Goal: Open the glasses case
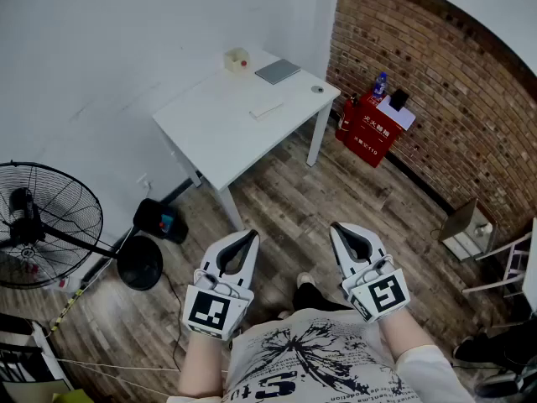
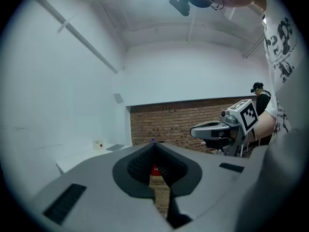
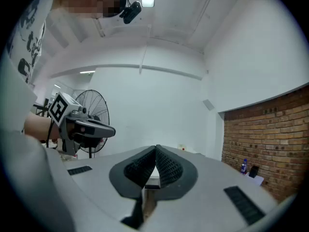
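A red box [image 1: 369,130] on the floor by the brick wall carries white Chinese characters in two lines, too small to read with certainty. The person's shirt [image 1: 323,363] bears black print with large letters near its hem, cut by the picture's edge and unreadable. The left gripper [image 1: 250,237] and right gripper [image 1: 337,227] each show a black-and-white square marker.

Head view down; others level toward table [image 1: 226,133]
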Available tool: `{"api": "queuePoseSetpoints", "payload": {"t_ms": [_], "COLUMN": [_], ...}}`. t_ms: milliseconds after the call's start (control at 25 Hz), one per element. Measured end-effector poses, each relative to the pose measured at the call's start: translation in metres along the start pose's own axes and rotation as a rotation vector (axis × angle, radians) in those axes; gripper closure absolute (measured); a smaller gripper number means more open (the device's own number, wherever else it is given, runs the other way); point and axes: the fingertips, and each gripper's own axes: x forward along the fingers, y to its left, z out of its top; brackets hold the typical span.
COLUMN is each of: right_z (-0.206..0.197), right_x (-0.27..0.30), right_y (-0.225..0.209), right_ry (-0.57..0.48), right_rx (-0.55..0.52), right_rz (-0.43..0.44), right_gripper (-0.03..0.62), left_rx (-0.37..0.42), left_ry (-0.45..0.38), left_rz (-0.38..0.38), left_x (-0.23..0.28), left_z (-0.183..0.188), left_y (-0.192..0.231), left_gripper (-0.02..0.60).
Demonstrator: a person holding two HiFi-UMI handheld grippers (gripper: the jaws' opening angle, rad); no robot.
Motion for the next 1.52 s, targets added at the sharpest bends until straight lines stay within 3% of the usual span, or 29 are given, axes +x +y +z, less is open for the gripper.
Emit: {"api": "queuePoseSetpoints", "payload": {"t_ms": [440, 680, 720, 760, 800, 880, 1120, 1520], "right_z": [-0.016, -0.031, -0.033, -0.035, -0.038, -0.043, -0.060, -0.074], "right_x": [-0.007, -0.007, -0.006, -0.003, 0.001, 0.008, 0.051, 0.137], "right_y": [-0.012, -0.029, -0.031, -0.034, -0.039, -0.055, -0.129, -0.302], "right_ry": [0.007, 0.022, 0.021, 0.021, 0.023, 0.026, 0.015, 0.052], "right_rx": [0.043, 0.083, 0.079, 0.081, 0.085, 0.091, 0.117, 0.098], "right_rz": [0.001, -0.051, -0.042, -0.029, -0.023, -0.018, 0.055, 0.251], "right_gripper": [0.582, 0.583, 0.472, 0.214, 0.120, 0.068, 0.056, 0.062], "left_rx": [-0.015, -0.061, -0.062, -0.057, -0.049, -0.035, -0.019, -0.056], "left_ry": [0.030, 0.011, 0.016, 0.031, 0.058, 0.107, 0.131, 0.126], "left_rz": [0.007, 0.020, 0.018, 0.018, 0.021, 0.034, 0.097, 0.255], "left_x": [0.010, 0.017, 0.019, 0.022, 0.026, 0.038, 0.116, 0.299], "left_z": [-0.010, -0.011, -0.012, -0.015, -0.020, -0.029, -0.035, -0.022], "left_y": [-0.011, -0.014, -0.015, -0.015, -0.014, -0.012, -0.002, 0.011], "left_gripper": [0.568, 0.569, 0.568, 0.569, 0.569, 0.568, 0.568, 0.568]}}
